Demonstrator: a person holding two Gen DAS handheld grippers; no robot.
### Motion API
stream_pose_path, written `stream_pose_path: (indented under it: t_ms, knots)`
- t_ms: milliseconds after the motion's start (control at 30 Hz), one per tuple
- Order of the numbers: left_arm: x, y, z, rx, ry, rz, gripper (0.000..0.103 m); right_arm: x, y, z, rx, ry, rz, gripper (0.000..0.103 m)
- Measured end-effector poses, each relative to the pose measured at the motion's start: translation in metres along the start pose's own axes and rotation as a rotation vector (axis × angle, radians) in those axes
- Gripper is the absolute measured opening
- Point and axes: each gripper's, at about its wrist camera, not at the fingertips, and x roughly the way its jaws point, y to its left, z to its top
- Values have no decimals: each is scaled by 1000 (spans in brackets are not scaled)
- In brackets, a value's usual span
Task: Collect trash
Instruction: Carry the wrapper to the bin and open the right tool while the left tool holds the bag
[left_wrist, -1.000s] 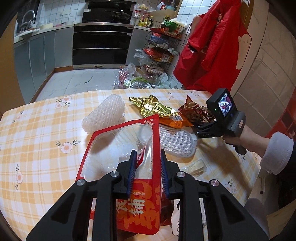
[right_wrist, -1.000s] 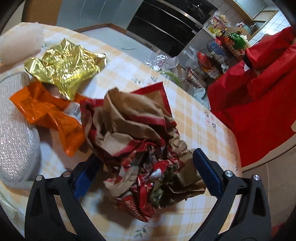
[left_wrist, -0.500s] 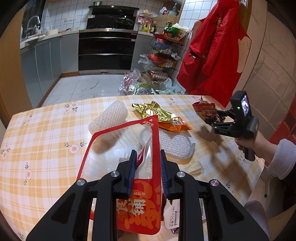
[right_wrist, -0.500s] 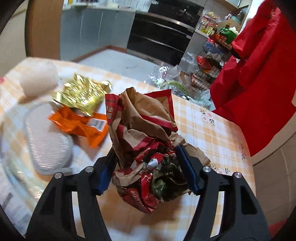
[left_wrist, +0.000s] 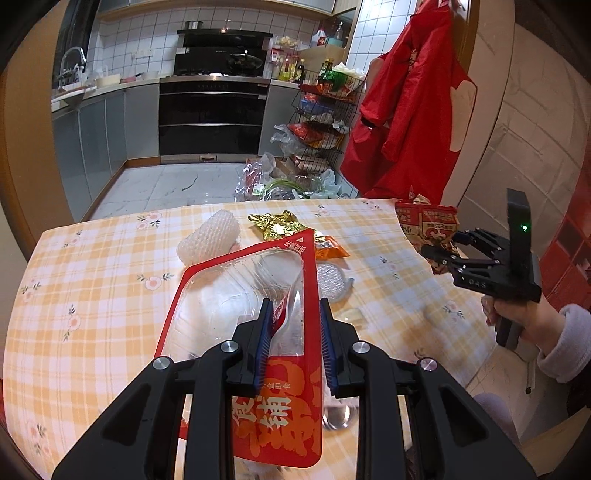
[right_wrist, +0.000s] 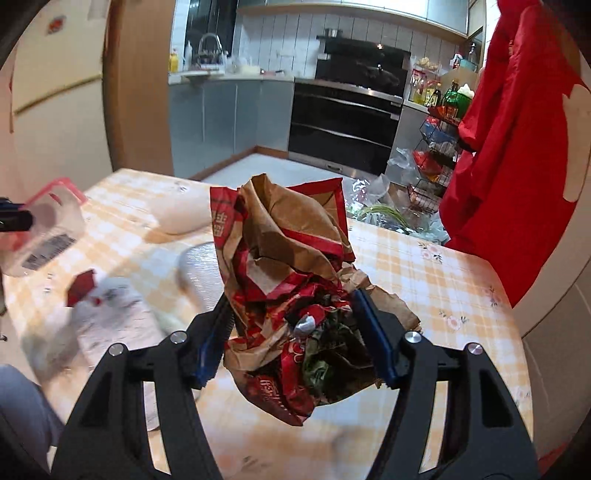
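While both claws are loaded, the left gripper (left_wrist: 293, 343) is clamped on a red-and-clear plastic bag (left_wrist: 255, 310) at lower centre of the left view, blue pads pinching a fold of the film. Bag's long axis runs from bottom of frame up toward centre, its red-edged corner pointing away from the camera, over the checked tablecloth (left_wrist: 92, 295). Big orange Chinese characters sit on its red lower panel, upside down to the lens; small white characters on the top corner, too small to read.

Right gripper (right_wrist: 295, 338) is closed on a crumpled brown-and-red paper wrapper (right_wrist: 288, 269), centre of the right view, wad standing tall, held above the table w/ red print, unreadable. Left view shows the same wrapper (left_wrist: 428, 229) at right edge, plus "OAS"-like lettering on the claw body and a green LED.

Only the left view shows a gold foil wrapper (left_wrist: 277, 223), an orange packet (left_wrist: 330, 251) and a white bubble-wrap roll (left_wrist: 208, 240). Only the right view shows a barcode label on the bag (right_wrist: 48, 236), far left, blurred.
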Motion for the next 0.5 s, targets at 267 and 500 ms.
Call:
stream_pose_path:
  t_ms: [267,500]
  knots:
    - [-46,-22,-30,-42,-37,-13,24,-67,28,-28,60,-60,43,65]
    - [-72,-44,-59,-64,-41,-29,24,-117,56,-60,112,-99,106,65]
